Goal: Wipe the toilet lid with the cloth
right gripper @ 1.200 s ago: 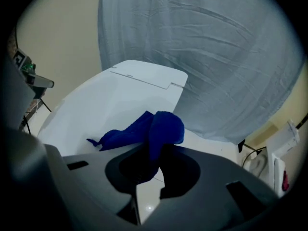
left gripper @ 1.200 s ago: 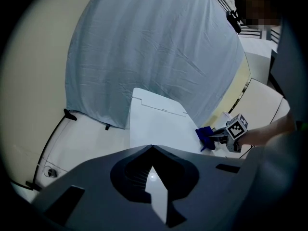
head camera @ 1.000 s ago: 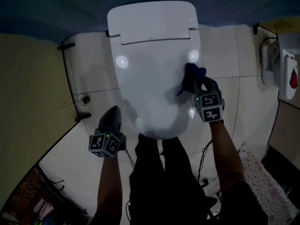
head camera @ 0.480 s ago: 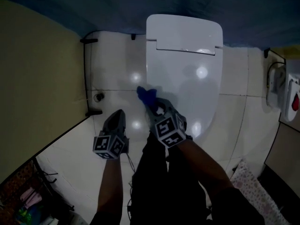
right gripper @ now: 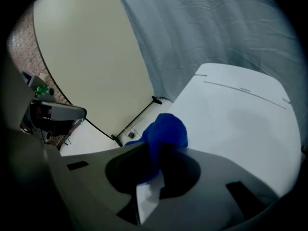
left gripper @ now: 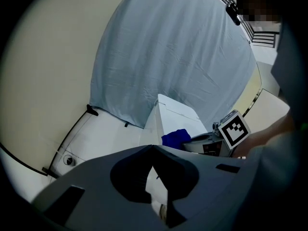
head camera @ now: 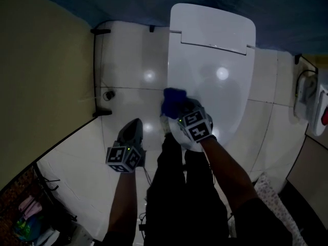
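Observation:
The white toilet lid (head camera: 220,60) is closed and lies ahead of me; it also fills the right gripper view (right gripper: 240,124). My right gripper (head camera: 179,108) is shut on a bunched blue cloth (head camera: 173,99) and holds it on the lid's near left edge. In its own view the cloth (right gripper: 167,130) bulges out past the right gripper (right gripper: 156,150). My left gripper (head camera: 134,124) hangs over the floor tiles left of the toilet, jaws together and empty (left gripper: 153,150). From there the cloth (left gripper: 175,137) shows beside the right gripper's marker cube (left gripper: 234,129).
A grey-blue sheet (left gripper: 173,52) hangs behind the toilet. A beige partition (head camera: 41,70) stands at the left, with a black pipe (head camera: 94,76) and a floor fitting (head camera: 108,94) at its foot. A wall unit with a red button (head camera: 320,106) is at right; a patterned mat (head camera: 271,188) lies lower right.
The right gripper has carried the cloth from the lid's right side across to its near left edge. The left gripper has stayed low beside the toilet.

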Demonstrator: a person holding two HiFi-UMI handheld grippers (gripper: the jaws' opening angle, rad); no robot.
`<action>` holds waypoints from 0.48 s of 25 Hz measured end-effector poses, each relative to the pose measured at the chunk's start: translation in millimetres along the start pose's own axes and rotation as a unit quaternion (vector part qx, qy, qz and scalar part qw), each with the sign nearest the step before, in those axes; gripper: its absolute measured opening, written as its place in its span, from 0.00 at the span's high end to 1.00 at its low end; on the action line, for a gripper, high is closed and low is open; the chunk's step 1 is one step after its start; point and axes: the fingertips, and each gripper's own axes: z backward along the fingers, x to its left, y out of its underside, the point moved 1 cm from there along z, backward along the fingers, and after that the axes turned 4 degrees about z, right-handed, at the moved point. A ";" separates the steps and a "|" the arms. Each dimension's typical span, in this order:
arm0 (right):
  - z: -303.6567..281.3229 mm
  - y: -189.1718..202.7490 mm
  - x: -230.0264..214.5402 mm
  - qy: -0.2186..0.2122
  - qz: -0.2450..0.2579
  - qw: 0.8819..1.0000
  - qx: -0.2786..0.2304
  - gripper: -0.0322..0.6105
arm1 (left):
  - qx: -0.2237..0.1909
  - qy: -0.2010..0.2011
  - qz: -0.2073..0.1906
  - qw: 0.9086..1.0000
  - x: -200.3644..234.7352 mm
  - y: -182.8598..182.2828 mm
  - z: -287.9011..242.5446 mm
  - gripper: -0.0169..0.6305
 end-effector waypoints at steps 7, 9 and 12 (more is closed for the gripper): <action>18.9 29.2 -40.1 0.017 0.015 1.000 0.016 0.86 | 0.014 0.020 -0.008 1.000 -31.1 18.2 -17.4 0.99; 27.4 37.0 -51.1 0.023 0.017 0.999 0.016 0.86 | 0.017 0.026 -0.012 0.999 -42.2 19.9 -23.6 0.99; 42.1 51.5 -69.3 0.036 0.014 0.999 0.017 0.86 | 0.027 0.035 -0.024 0.999 -57.1 24.3 -33.2 0.99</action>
